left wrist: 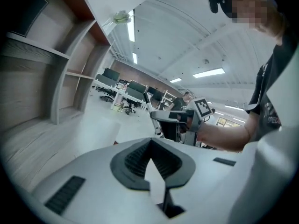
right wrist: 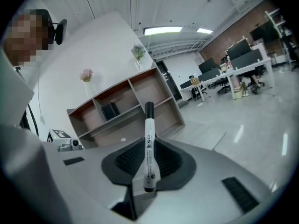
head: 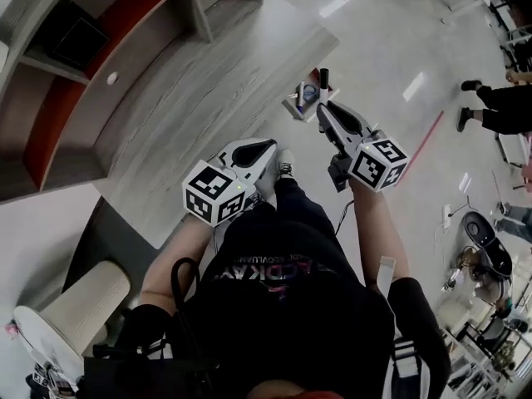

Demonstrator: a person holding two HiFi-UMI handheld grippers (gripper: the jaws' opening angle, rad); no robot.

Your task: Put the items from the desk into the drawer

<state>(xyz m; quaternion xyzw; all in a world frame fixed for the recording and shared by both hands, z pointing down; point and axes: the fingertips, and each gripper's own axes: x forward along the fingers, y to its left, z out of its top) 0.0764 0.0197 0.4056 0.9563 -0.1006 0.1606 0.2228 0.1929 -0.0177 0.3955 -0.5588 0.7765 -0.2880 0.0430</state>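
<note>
White marker [right wrist: 148,164] stands clamped between the right gripper's [right wrist: 149,141] fingers, off the desk's [head: 199,90] edge, its barrel print unreadable. The left gripper's [left wrist: 150,143] jaws are together and empty.

Ahead of the right claw [right wrist: 148,146] and a little to its left stands an open shelf unit [right wrist: 126,104] with red-brown backs. It has a dark box [right wrist: 110,110] in one compartment and flower vases [right wrist: 138,55] on top. Further to that claw's right are office desks with monitors [right wrist: 238,55] on a glossy pale floor [right wrist: 243,125]. Seen from above, people [head: 499,106] stand well off to the right claw's right, beyond a red floor line [head: 428,135], and a pale ribbed cylinder [head: 83,306] sits behind and to the left of the left claw [head: 264,148].
</note>
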